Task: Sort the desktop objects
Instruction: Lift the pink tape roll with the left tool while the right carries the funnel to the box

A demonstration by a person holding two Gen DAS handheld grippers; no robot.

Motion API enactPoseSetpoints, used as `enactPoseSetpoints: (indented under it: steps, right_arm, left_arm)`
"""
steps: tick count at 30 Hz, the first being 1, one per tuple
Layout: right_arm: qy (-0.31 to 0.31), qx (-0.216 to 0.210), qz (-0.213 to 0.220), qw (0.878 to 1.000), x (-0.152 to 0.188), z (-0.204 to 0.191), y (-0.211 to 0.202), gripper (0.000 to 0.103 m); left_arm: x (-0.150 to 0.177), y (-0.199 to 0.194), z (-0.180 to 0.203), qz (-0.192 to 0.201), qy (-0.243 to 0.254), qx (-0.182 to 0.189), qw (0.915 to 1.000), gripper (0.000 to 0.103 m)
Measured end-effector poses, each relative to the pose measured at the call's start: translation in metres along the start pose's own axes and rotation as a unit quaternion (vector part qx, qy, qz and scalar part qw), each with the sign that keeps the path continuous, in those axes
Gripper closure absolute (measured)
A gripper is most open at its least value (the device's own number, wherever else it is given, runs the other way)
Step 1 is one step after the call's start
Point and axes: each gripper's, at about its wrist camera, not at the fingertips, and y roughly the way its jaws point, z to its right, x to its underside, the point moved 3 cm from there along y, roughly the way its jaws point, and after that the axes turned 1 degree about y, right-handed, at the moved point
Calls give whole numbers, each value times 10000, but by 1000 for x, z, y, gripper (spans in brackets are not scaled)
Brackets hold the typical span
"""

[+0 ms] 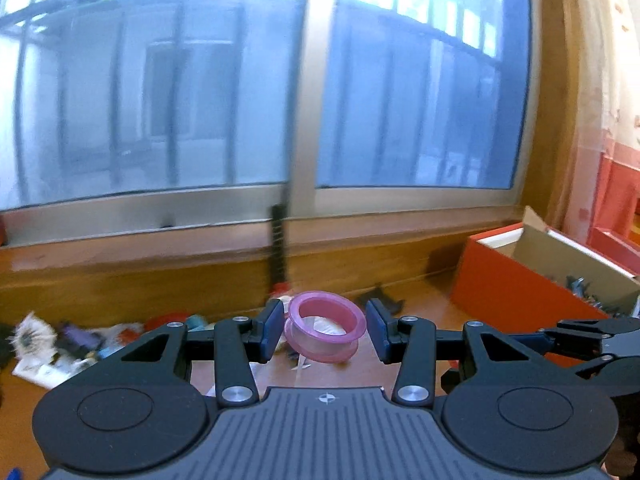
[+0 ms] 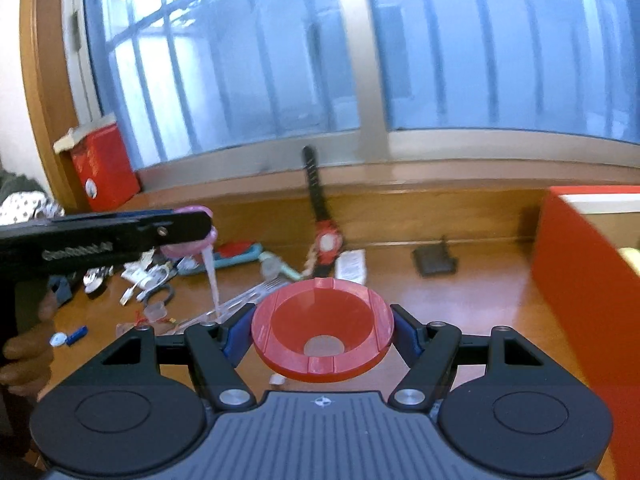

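The left gripper (image 1: 326, 330) is clasping a pink tape roll (image 1: 325, 328) — the right gripper (image 2: 322, 336), at its three o'clock, is gripping a red ashtray (image 2: 322, 330).

My wooden desk (image 2: 480, 292): red box (image 2: 592, 280) right, black wallet (image 2: 434, 262), watch (image 2: 326, 240), cable clutter (image 2: 144, 280) left.

The left gripper (image 1: 326, 330) was raised clear of the desk, pointing forward and a little downward, its blue pads closed on a pink tape roll (image 1: 325, 326) held between them. The right gripper (image 2: 322, 338) was level beside it, pads set wider and clamped on a red funnel-shaped dish (image 2: 322, 334). A hand (image 2: 24, 354) gripped the left gripper's handle.
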Motion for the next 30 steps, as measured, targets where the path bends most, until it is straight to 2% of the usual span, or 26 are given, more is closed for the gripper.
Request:
enactPoseSetpoints:
  steps: [18, 24, 30]
  right_arm:
    - [515, 589, 641, 9949, -16, 126, -83, 31]
    - [570, 755, 814, 9922, -23, 167, -103, 31]
    - [628, 922, 866, 9900, -28, 208, -114, 31]
  left_arm:
    - [-55, 81, 137, 102, 296, 891, 9955, 57]
    - [-75, 107, 186, 247, 459, 1099, 9926, 57]
    - [-89, 134, 234, 269, 397, 1371, 9894, 57]
